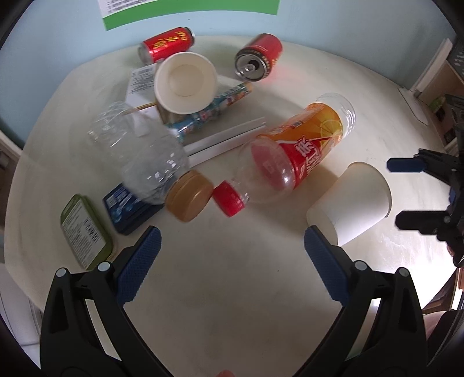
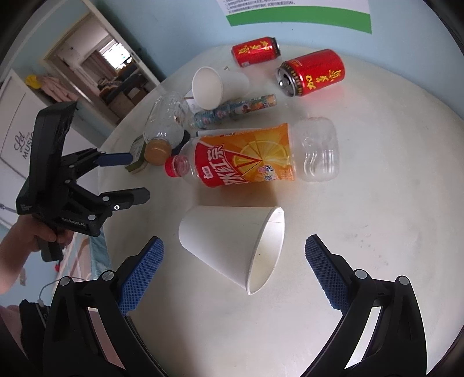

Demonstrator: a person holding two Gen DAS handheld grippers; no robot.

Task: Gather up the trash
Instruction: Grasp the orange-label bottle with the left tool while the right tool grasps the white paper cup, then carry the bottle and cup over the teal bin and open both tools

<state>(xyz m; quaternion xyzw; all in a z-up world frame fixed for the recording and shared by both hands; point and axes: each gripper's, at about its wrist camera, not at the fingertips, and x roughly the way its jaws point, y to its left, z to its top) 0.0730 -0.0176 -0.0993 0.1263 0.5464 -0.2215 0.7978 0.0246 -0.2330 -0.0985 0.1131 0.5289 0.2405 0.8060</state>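
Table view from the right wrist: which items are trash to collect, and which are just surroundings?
Trash: paper cup, orange tea bottle, clear bottle, two red cans, second cup.
Surroundings: wall poster, doorway.

cup [image 2: 232,243] nearest, on its side; bottle [image 2: 249,156] behind it; cans [image 2: 313,72] farthest, on table [image 2: 377,203]

White round table [image 2: 377,203] seen ahead of hand-held gripper. Green-edged poster [image 2: 298,14] seen on blue wall [image 2: 179,26] beyond; open doorway [image 2: 101,66] seen far left.
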